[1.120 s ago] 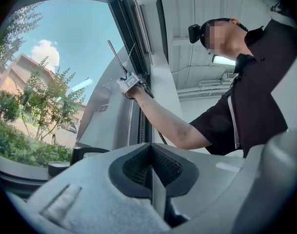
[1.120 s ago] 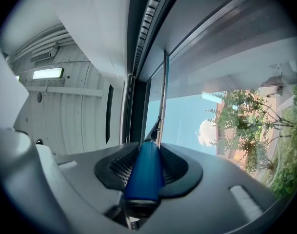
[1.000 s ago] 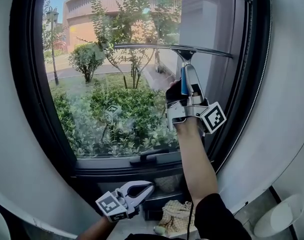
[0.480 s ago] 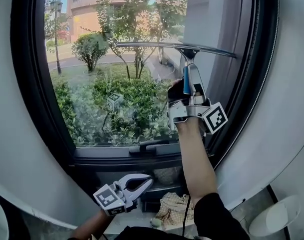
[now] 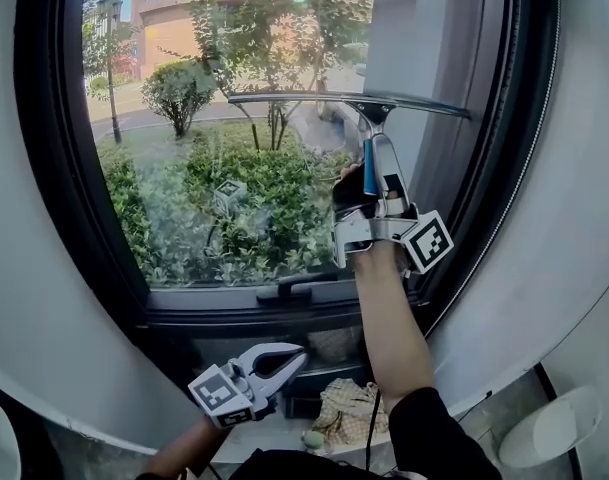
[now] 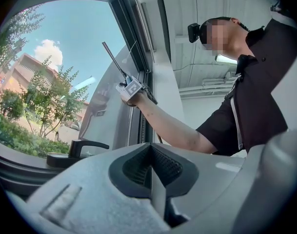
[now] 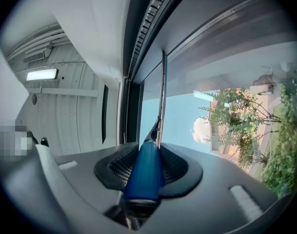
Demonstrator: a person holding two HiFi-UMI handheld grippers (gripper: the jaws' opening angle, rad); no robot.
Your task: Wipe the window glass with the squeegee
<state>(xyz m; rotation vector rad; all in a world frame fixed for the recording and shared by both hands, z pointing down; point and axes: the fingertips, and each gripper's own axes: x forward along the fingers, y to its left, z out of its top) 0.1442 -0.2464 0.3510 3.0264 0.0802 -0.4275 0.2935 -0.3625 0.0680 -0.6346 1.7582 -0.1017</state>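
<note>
**Squeegee [image 5: 344, 98] high on the glass [image 5: 224, 178], held in your right claw [image 5: 377, 160]**

Nearest you, your left claw [image 5: 296, 354] hangs low under the frame, closed on nothing. Farther out, your right claw clamps the squeegee's blue grip. The shaft points up from the claw and the blade lies level across the pane above it, so the pull likely runs straight down toward the latch [image 5: 299, 288]. The right claw view shows the pads biting the grip [image 7: 144, 172]. Only the head view shows the blade's full span.
</note>
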